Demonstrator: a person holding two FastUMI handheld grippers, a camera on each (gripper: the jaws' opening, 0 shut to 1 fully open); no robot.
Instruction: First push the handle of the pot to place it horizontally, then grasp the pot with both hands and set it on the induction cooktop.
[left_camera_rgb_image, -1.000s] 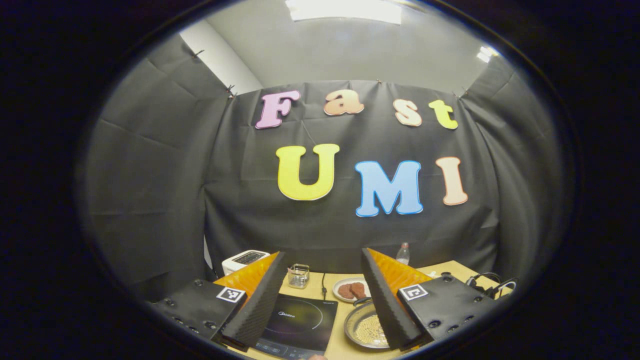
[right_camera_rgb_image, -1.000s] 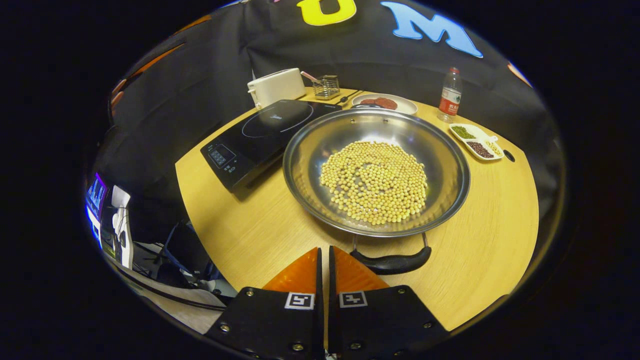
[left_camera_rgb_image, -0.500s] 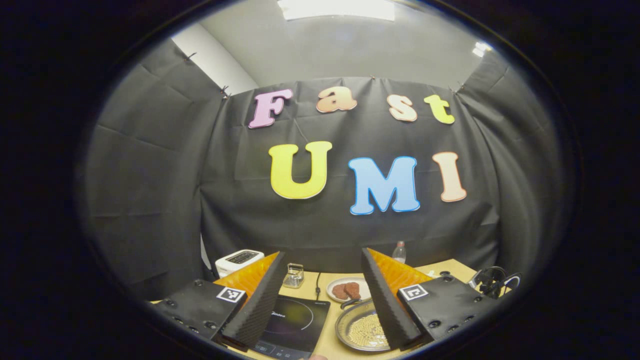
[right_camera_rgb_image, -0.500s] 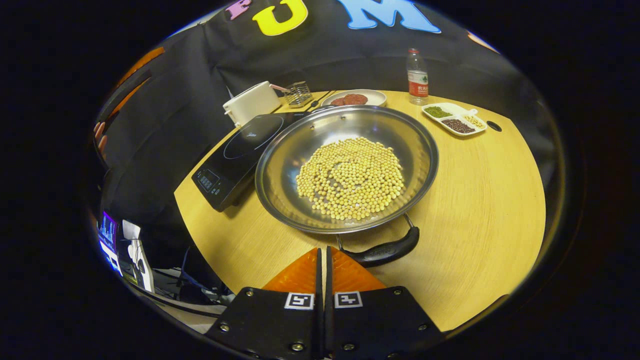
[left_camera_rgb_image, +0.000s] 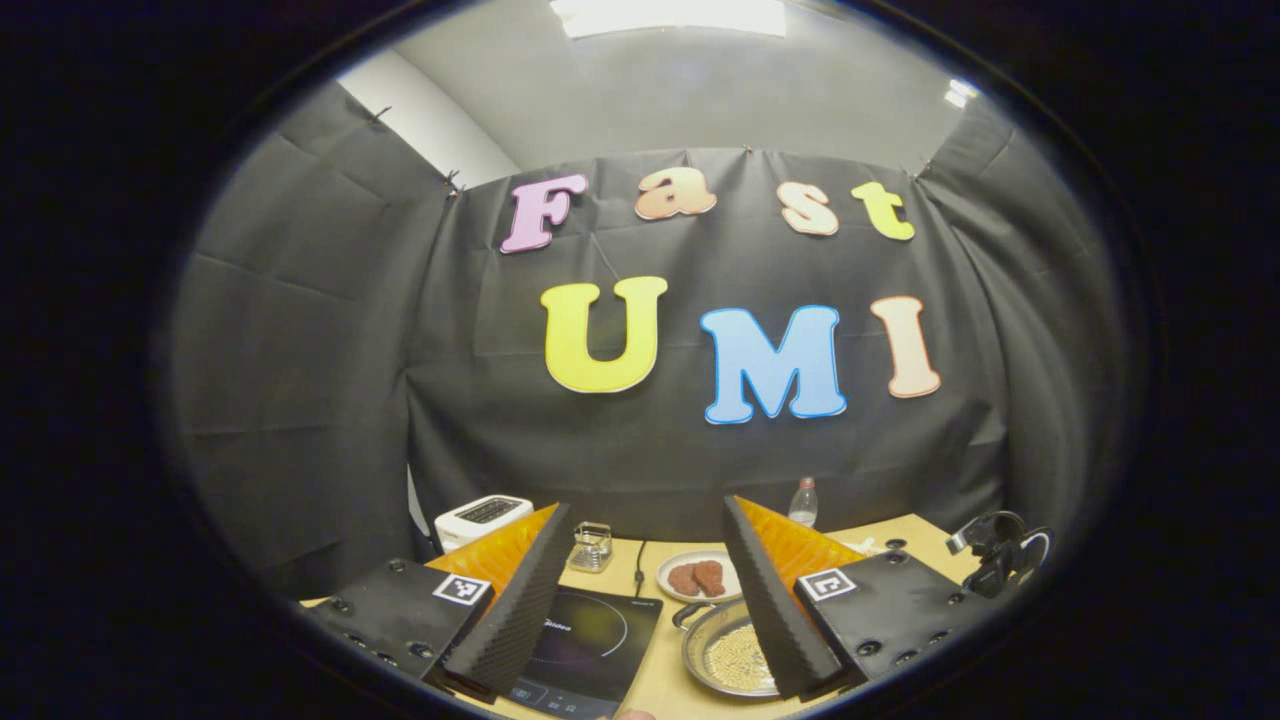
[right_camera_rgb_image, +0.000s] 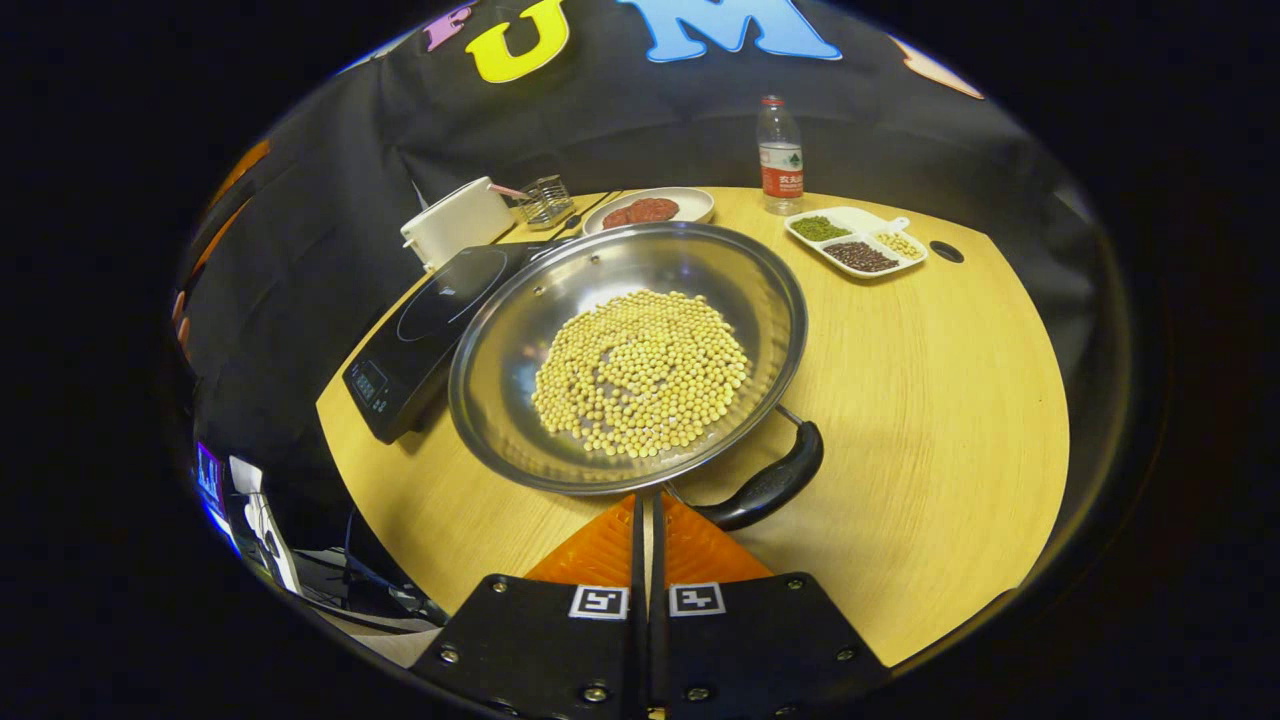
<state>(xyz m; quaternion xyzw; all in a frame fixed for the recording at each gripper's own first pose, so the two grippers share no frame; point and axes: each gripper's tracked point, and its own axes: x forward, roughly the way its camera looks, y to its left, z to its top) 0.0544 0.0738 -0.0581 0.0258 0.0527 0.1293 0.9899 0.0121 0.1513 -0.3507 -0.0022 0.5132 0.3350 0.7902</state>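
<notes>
A wide steel pot (right_camera_rgb_image: 500, 330) holding yellow soybeans sits on the wooden table (right_camera_rgb_image: 930, 400), its left rim next to the black induction cooktop (right_camera_rgb_image: 420, 310). Its near black handle (right_camera_rgb_image: 765, 485) points toward the lower right. My right gripper (right_camera_rgb_image: 648, 500) is shut with nothing between its fingers, its tips at the pot's near rim, just left of that handle. My left gripper (left_camera_rgb_image: 640, 525) stands open high above the table's near side, with the cooktop (left_camera_rgb_image: 580, 640) and the pot (left_camera_rgb_image: 725, 655) seen low between its fingers.
At the table's far side stand a white toaster (right_camera_rgb_image: 455, 220), a small wire basket (right_camera_rgb_image: 545, 200), a plate of brown patties (right_camera_rgb_image: 650, 208), a water bottle (right_camera_rgb_image: 778, 155) and a divided dish of beans (right_camera_rgb_image: 855, 240). Cables hang off the table's left edge.
The right gripper has moved in against the pot's near rim, and the near handle has swung toward the right. The left gripper view has barely shifted.
</notes>
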